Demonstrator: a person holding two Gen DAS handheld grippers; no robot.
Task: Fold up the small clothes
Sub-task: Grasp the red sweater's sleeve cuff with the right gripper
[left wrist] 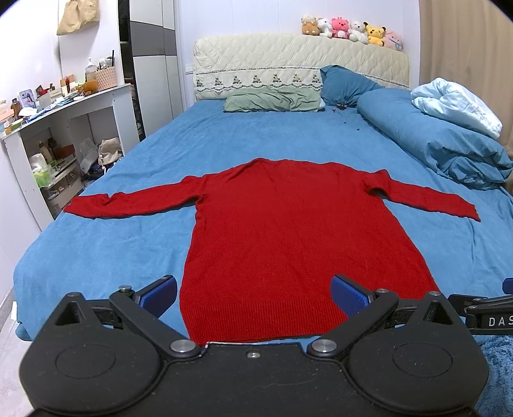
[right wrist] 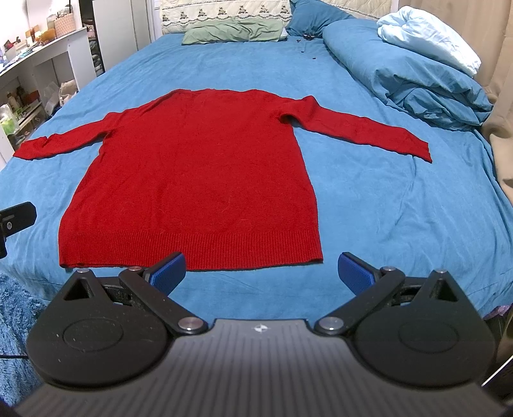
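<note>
The red long-sleeved knitted sweater (left wrist: 275, 231) lies flat on the blue bed sheet (left wrist: 128, 250), spread out with both sleeves stretched sideways and its ribbed hem nearest me. Its long axis runs straight away from me, hem to neck, toward the quilted cream headboard (left wrist: 301, 61).

My left gripper (left wrist: 255, 296) hangs just above the hem, its blue-padded fingers spread wide with nothing between them; from this angle the hem fills the gap between the pads, though I cannot tell whether either pad touches the knit. My right gripper (right wrist: 261, 272) is also spread wide and empty, held a little short of the hem, with the hem's right corner lying ahead between its fingers. So the left one seems nearer the cloth, and each sleeve lies well off to its own side.

The right wrist view shows the whole hem edge and a strip of bare sheet in front of it, which the left view hides behind its own body. The left view alone shows the row of plush toys (left wrist: 352, 30) on the headboard.

A rolled blue duvet (right wrist: 407, 73) sits well apart, on the right.
</note>
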